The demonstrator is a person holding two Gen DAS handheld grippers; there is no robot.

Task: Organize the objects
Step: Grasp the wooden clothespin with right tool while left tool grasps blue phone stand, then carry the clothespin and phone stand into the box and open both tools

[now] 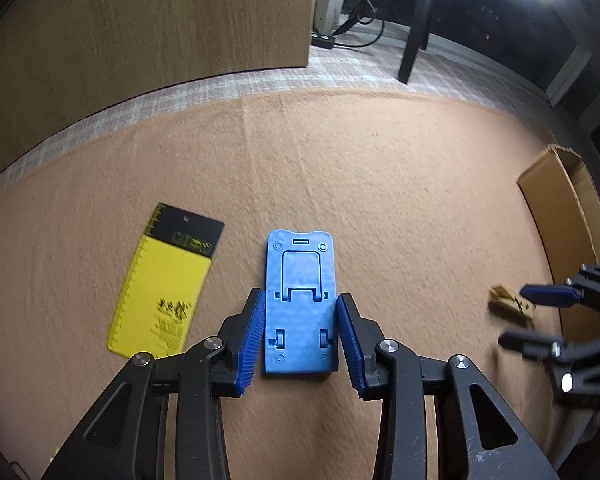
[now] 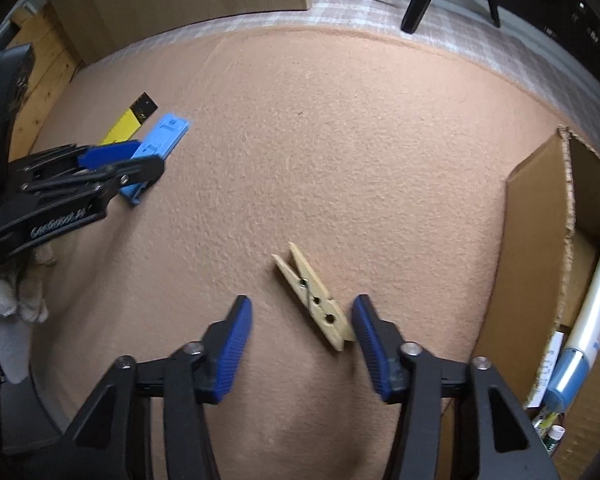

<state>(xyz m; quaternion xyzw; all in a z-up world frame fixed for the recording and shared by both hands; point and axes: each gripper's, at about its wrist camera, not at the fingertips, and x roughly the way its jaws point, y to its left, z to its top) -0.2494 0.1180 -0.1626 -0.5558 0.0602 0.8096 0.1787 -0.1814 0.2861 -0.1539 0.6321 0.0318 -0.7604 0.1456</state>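
A blue plastic phone stand [image 1: 300,264] lies flat on the tan felt mat [image 1: 380,184]. My left gripper [image 1: 300,296] points down over its near half, with both blue pads against its long sides. In the right wrist view this gripper [image 2: 140,156] covers the near end of the stand [image 2: 168,130]. A wooden clothespin [image 2: 312,296] lies between the fingers of my right gripper [image 2: 302,300]. Its near end touches the right pad [image 2: 370,340], and the left pad stands well apart from it. The left wrist view shows the right gripper [image 1: 514,316] beside the clothespin [image 1: 512,304].
A yellow and black ruler card [image 1: 156,292] lies left of the stand. An open cardboard box [image 2: 536,240] at the mat's right edge holds a white and blue tube [image 2: 588,320] and small items. A wooden cabinet [image 1: 160,20] and black stand legs [image 2: 420,0] are beyond the mat.
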